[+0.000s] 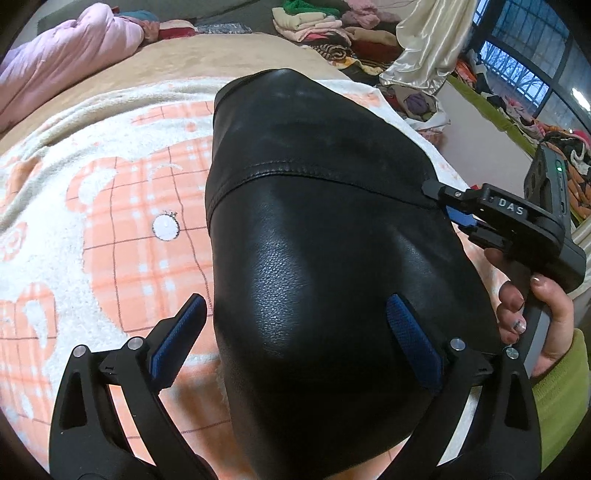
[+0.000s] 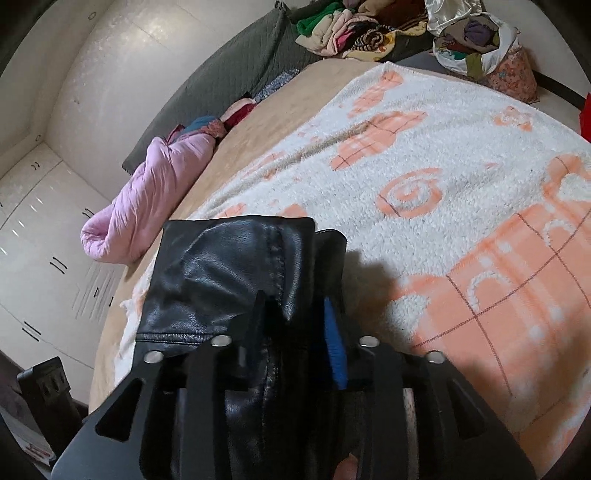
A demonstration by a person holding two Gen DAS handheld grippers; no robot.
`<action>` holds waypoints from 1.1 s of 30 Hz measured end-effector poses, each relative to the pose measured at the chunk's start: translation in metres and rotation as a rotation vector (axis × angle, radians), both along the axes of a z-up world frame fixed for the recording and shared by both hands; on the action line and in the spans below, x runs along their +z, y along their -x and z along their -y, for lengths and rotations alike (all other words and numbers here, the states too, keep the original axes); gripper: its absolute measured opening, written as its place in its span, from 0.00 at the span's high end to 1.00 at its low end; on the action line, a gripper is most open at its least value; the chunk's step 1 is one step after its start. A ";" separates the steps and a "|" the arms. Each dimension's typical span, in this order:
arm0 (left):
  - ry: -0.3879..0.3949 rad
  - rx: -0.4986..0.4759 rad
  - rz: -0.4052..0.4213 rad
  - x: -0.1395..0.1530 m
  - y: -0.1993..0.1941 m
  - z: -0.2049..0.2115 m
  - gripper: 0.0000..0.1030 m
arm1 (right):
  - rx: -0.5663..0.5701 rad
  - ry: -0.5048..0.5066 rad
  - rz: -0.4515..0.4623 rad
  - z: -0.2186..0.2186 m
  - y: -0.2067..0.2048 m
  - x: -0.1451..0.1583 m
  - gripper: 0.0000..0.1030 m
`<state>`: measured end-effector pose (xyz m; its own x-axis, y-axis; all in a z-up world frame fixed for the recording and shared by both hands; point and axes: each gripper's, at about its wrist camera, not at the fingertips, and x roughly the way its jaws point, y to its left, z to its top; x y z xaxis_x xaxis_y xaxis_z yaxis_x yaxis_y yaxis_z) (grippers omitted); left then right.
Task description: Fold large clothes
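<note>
My left gripper (image 1: pixel 291 325) has its fingers spread wide apart, one either side of the black leather garment (image 1: pixel 314 229), which bulges up between them; the blue pads aren't pressing on it, so nothing held on that side. My right gripper (image 2: pixel 299 325) looks closed down on a bunched fold of the leather at the garment's right edge. Left view shows its tips right at the seam line (image 1: pixel 332 173), w/ my hand (image 1: pixel 535 314) on the handle. Grip seems real but thin, so I'd judge it could slip.

The garment lies on the white-and-orange blanket (image 1: pixel 110 206) on the bed, already doubled over into a thick slab, glossy side up.

To do this step well, I think: keep the right pinch on the seam, not just the loose skin; bring the left in lower and clamp the matching edge before lifting, so both sides travel level. Leather is stiff and slick, so slow, and press the crease flat after.

Room: plenty of open blanket to the right & ahead. Left side is tighter: the blanket's edge and the bed's edge run close by the garment in the right view, w/ a pink quilt (image 2: pixel 147 199) rolled up beyond. Clothes pile (image 2: pixel 351 33) is well apart at the far end. I'd fold toward the middle of the bed, away from that drop.
</note>
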<state>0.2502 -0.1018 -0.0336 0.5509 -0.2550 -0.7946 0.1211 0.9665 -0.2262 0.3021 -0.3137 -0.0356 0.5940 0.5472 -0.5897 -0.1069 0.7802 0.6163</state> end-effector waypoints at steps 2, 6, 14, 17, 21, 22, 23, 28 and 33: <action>-0.004 -0.003 0.003 0.002 0.003 -0.001 0.11 | -0.004 0.003 0.012 0.000 0.002 0.002 0.59; -0.011 -0.001 0.004 0.004 0.005 -0.003 0.11 | -0.008 0.026 0.021 -0.002 0.005 0.007 0.46; -0.011 -0.007 0.014 0.009 0.010 0.000 0.11 | 0.012 0.164 0.084 -0.020 0.024 0.023 0.32; -0.013 -0.004 0.013 0.011 0.012 0.000 0.11 | 0.010 0.170 0.098 -0.020 0.031 0.026 0.26; -0.014 0.001 0.012 0.012 0.015 -0.001 0.09 | -0.001 0.168 0.105 -0.016 0.039 0.027 0.19; -0.011 0.003 0.010 0.012 0.015 -0.001 0.09 | -0.005 0.165 0.107 -0.014 0.041 0.028 0.18; -0.010 0.003 0.009 0.012 0.016 -0.001 0.09 | -0.007 0.165 0.108 -0.013 0.044 0.028 0.17; -0.017 0.008 0.008 0.013 0.020 -0.001 0.09 | -0.020 0.181 0.116 -0.010 0.057 0.030 0.11; -0.020 0.015 0.007 0.015 0.023 -0.002 0.09 | -0.029 0.179 0.125 -0.007 0.066 0.032 0.09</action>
<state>0.2268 -0.0997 -0.0188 0.5598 -0.2309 -0.7958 0.1079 0.9725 -0.2063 0.2361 -0.3070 -0.0038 0.6827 0.4223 -0.5963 -0.1501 0.8797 0.4512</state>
